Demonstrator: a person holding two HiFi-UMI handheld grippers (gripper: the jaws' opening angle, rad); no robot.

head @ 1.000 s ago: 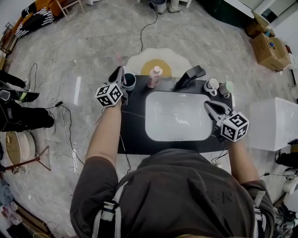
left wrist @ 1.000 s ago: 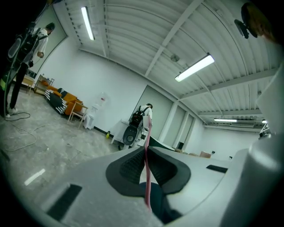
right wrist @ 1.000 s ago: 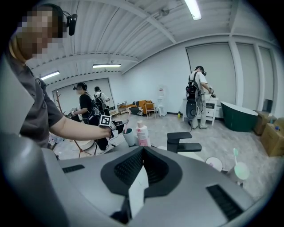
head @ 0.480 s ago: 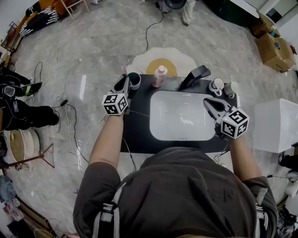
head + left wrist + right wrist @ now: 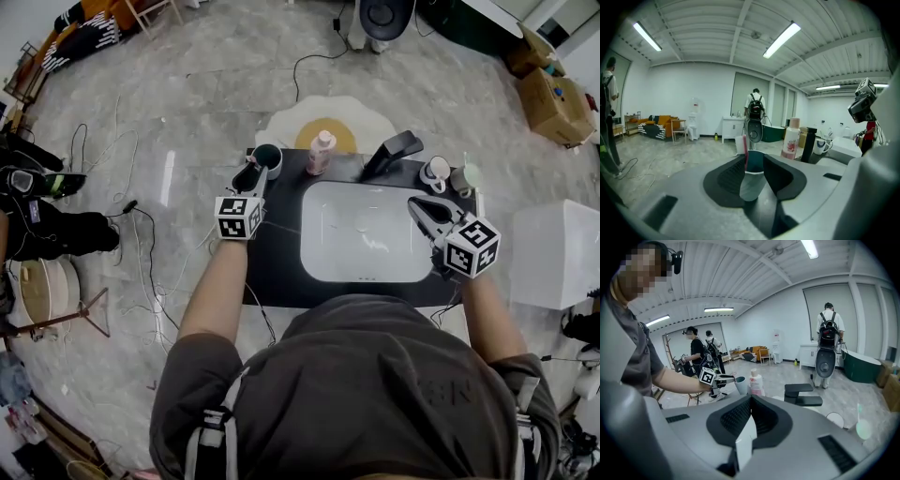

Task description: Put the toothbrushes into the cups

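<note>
A teal cup [image 5: 267, 157] stands at the back left corner of the black counter [image 5: 274, 267]. In the left gripper view a pink toothbrush [image 5: 746, 151] stands upright inside the teal cup [image 5: 752, 180]. My left gripper [image 5: 247, 180] is right at the cup and its jaws are opening; the brush rises between them beside the left pad, and the pads [image 5: 733, 171] do not press on it. My right gripper [image 5: 419, 210] hovers over the sink's right edge, shut and empty. At the back right, a green toothbrush stands in a green cup [image 5: 463, 178], next to a white mug [image 5: 432, 172].
A white basin [image 5: 364, 234] fills the middle of the counter, with a black faucet [image 5: 392, 153] and a pink bottle [image 5: 321, 153] behind it. Cables cross the floor at the left. A person with a backpack [image 5: 754, 104] stands beyond the counter, and cardboard boxes [image 5: 544, 98] sit far right.
My left gripper came down to the teal cup with the pink toothbrush and its jaws have parted; the brush now stands in the cup. The right gripper stayed put.
</note>
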